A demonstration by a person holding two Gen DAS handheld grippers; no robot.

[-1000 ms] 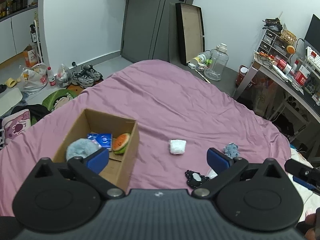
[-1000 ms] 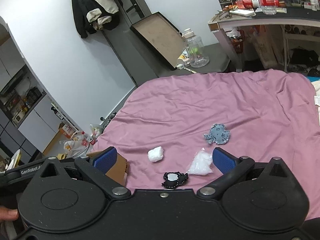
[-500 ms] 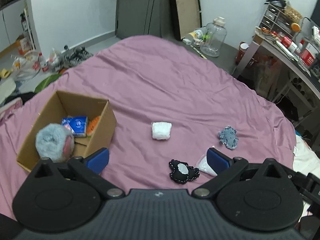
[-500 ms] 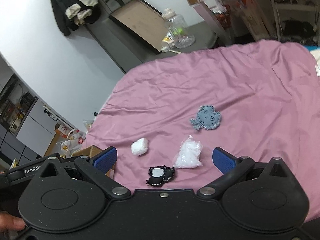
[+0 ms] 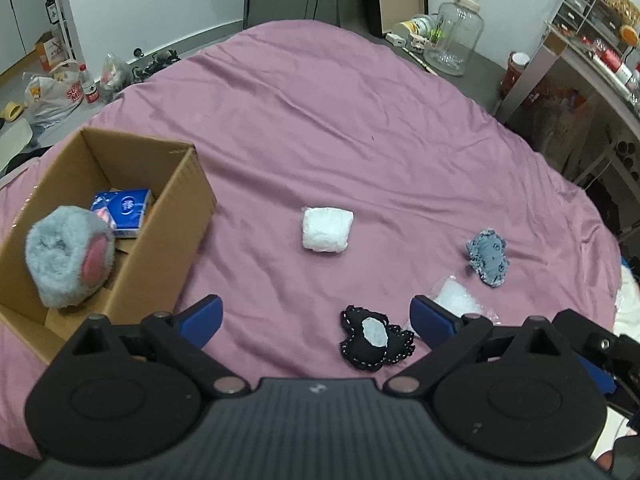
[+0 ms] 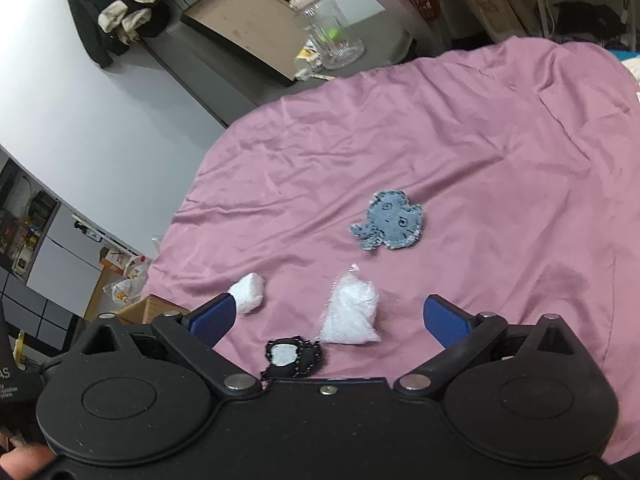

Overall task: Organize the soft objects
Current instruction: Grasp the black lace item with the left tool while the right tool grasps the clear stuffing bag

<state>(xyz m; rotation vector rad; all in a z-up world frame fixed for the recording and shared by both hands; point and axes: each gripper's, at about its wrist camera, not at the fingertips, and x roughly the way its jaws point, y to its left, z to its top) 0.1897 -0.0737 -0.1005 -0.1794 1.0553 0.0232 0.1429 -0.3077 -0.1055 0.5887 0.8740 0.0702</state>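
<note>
— How are the two grippers set?

— The left gripper is spread wide above the pink bedsheet, and nothing is held between its blue pads. The right gripper is spread just as wide and is likewise empty; part of it is seen at the lower right edge of the left wrist view.

— Where is the cardboard box found?

— The cardboard box is stood open on the sheet at the left. A fluffy grey plush with a pink patch is lodged inside against the near wall, and a blue tissue pack is laid flat on the floor of the box behind it.

— And the soft things outside the box?

— Four are left on the sheet. A white rolled cloth is placed to the right of the box, well apart from it. A black felt piece with a pale oval patch is laid nearest the grippers — in the right wrist view it is partly covered by the gripper body. A clear bag of white filling is set just beside the black piece, between the right gripper's fingers as that camera sees it. A blue-grey denim patch with a frayed edge is laid farther out on the sheet, near the bag but apart from it.

— What is seen past the bed?

— A large clear jar is stood on the floor beyond the far edge.
</note>
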